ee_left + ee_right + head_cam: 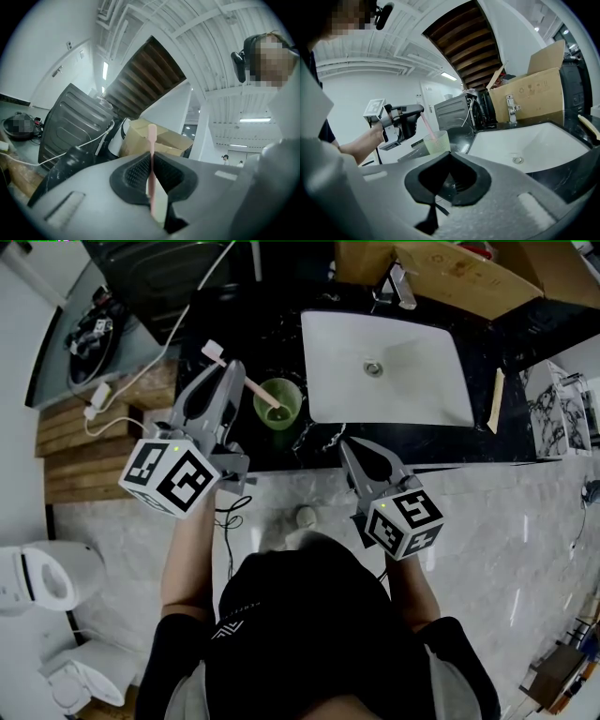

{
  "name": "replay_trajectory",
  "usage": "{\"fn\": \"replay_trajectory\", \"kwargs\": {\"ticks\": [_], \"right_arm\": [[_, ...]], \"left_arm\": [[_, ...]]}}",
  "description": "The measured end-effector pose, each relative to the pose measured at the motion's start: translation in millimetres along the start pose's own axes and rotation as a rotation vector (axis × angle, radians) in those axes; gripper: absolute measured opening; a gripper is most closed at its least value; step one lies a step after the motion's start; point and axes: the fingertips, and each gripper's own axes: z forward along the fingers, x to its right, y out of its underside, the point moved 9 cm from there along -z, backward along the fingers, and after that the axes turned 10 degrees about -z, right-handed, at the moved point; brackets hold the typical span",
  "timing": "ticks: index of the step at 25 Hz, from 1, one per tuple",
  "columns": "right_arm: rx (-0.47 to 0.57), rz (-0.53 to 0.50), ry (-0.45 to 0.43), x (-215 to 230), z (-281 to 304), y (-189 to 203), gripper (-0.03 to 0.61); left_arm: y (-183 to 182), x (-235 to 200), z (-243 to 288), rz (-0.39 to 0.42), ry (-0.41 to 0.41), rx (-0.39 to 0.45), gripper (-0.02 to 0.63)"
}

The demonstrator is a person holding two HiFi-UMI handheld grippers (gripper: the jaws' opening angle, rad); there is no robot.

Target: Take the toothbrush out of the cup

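Gripping the pink toothbrush (261, 393) mid-handle with the left gripper (232, 373), clamped firmly on the thin shaft between the dark ribbed pads (135, 174). With the bristle end out past the gripper on the side away from the cup, and the lower end down inside the translucent green cup (278, 401), not yet clear of the rim. With that cup upright on the dark surface (281, 334), just left of the white sink (412, 381). Nothing in the right gripper (356, 457), closed on itself and held low at the near edge of the surface, apart from the cup. Probably very light and stiff to handle: slim, smooth, hard plastic, so apt to swivel or slide in the pads if pinched loosely or knocked against the rim. Best taken where taken now, on the plain handle above the rim, square across the shaft and never on the bristles. Likely best drawn out along the slant of the handle rather than sideways, since so light a cup could tip or drag along with any rub against its lip. Could be steadied with the free gripper if needed.
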Motion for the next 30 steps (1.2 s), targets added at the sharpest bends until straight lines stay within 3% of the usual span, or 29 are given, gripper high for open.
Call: {"fn": "replay_trajectory", "kwargs": {"ticks": [11,22,30], "right_arm": [[0.023,-0.009,-0.005,-26.0,-10.4,-0.2,0.003],[0.028,-0.019,-0.014,-46.5,-18.3,4.2,0.003],[0.026,-0.027,-0.021,-51.3,-22.2,5.3,0.003]], "left_arm": [[-21.7,11.7,-39.4,0.006,0.007,0.128,0.037],[-15.7,8.0,-79.4,-0.035,-0.036,0.137,0.035],[5.4,-2.7,-105.8,-0.085,-0.096,0.096,0.035]]}}
